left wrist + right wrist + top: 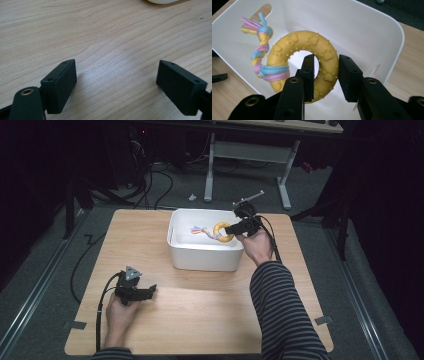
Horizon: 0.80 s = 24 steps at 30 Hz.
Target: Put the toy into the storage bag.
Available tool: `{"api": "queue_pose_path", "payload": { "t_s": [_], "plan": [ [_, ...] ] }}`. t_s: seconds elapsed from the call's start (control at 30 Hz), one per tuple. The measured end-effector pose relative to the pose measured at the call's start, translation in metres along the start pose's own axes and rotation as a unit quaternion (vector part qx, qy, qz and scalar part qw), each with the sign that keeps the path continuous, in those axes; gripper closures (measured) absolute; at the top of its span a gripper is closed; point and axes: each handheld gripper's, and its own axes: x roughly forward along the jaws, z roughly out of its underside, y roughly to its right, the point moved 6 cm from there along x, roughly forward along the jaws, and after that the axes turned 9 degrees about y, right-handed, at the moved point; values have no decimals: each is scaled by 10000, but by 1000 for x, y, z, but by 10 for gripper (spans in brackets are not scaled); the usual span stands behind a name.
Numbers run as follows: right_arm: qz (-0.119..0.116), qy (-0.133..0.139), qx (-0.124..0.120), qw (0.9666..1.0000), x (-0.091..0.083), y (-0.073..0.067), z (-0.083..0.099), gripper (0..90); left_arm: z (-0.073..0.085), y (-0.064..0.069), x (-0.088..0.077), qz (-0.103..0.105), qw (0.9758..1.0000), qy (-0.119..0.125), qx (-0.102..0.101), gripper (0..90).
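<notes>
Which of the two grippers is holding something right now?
The right gripper, over the white bin: its jaws straddle the yellow ring toy. The left gripper sits open over bare table.

Tub [205,255] at the table's [200,320] 12 o'clock, ring toy [312,55] inside it at 3 o'clock, right gripper [325,75] around the ring, left gripper [150,291] at 8 o'clock.

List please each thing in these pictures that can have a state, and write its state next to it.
Yellow rubber ring toy with a braided pastel rope: gripped on one side of the ring, held over the bin's inside, rope hanging free.
White rectangular plastic bin: upright on the table, open at the top.
Right gripper: shut on the ring.
Left gripper: open, nothing between its jaws, low over the wooden table.
</notes>
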Motion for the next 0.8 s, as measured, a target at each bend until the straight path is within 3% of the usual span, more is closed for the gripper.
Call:
{"api": "queue_pose_path", "payload": {
  "t_s": [0.8],
  "plan": [
    [-118, -293, -213, 9993, 18, -16, 16, 677, 0, 0, 0, 2, 10000, -1, -2, 168]
  ]
}}
